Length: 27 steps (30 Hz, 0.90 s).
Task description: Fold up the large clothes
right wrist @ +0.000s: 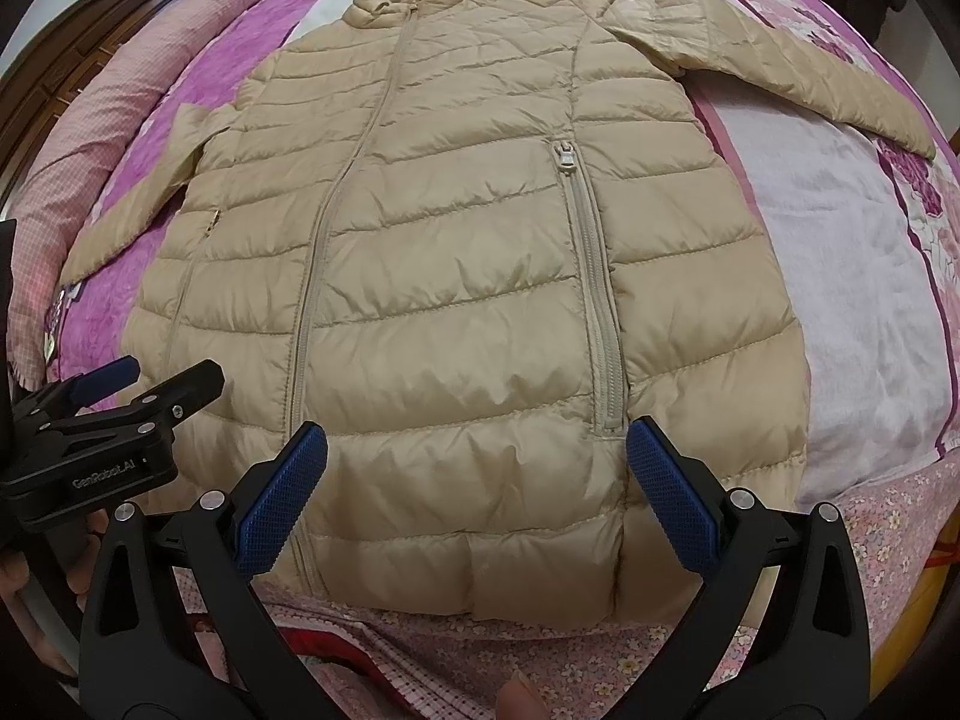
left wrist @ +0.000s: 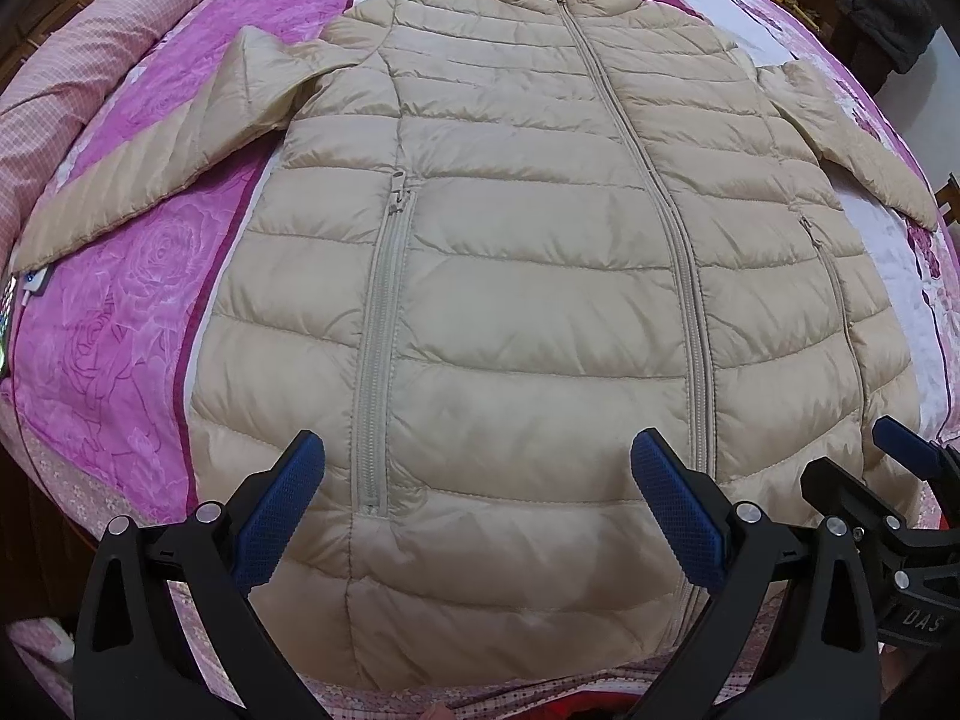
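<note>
Both my left gripper (left wrist: 477, 504) and right gripper (right wrist: 477, 495) hang spread and empty over the hem (right wrist: 480, 576) of the puffer jacket (left wrist: 540, 300), spread flat, zipped, on the bed (left wrist: 108, 312). Light, soft, slippery shell: I'd pinch hem, then farther sleeves (right wrist: 780, 66).

jacket (left wrist: 528, 276): quilted cloth, slight sheen
bedspread (left wrist: 120, 324): soft matt cloth, perhaps plush
pads (right wrist: 282, 498): blue, rough-textured
left gripper (left wrist: 477, 504): matt black plastic
</note>
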Each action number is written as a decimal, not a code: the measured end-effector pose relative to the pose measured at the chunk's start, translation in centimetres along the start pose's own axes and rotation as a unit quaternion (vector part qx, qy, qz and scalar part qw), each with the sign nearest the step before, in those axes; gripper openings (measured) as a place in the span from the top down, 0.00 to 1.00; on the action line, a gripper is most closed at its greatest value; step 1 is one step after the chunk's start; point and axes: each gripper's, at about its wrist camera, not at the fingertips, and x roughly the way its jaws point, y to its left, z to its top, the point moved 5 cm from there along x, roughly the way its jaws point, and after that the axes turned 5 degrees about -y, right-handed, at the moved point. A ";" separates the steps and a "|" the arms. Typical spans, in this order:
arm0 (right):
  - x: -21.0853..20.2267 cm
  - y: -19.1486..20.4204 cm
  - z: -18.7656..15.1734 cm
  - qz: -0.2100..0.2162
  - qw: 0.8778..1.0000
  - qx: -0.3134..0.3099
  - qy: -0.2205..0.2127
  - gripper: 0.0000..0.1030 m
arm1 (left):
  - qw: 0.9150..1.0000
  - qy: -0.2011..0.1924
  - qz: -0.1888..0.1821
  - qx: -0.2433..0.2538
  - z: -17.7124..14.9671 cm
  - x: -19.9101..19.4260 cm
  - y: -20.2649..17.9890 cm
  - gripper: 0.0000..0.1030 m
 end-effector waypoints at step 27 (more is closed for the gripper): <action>0.3 0.1 -0.4 0.002 1.000 -0.001 0.009 0.03 | 1.000 0.006 0.003 -0.001 0.0 0.3 0.2 0.05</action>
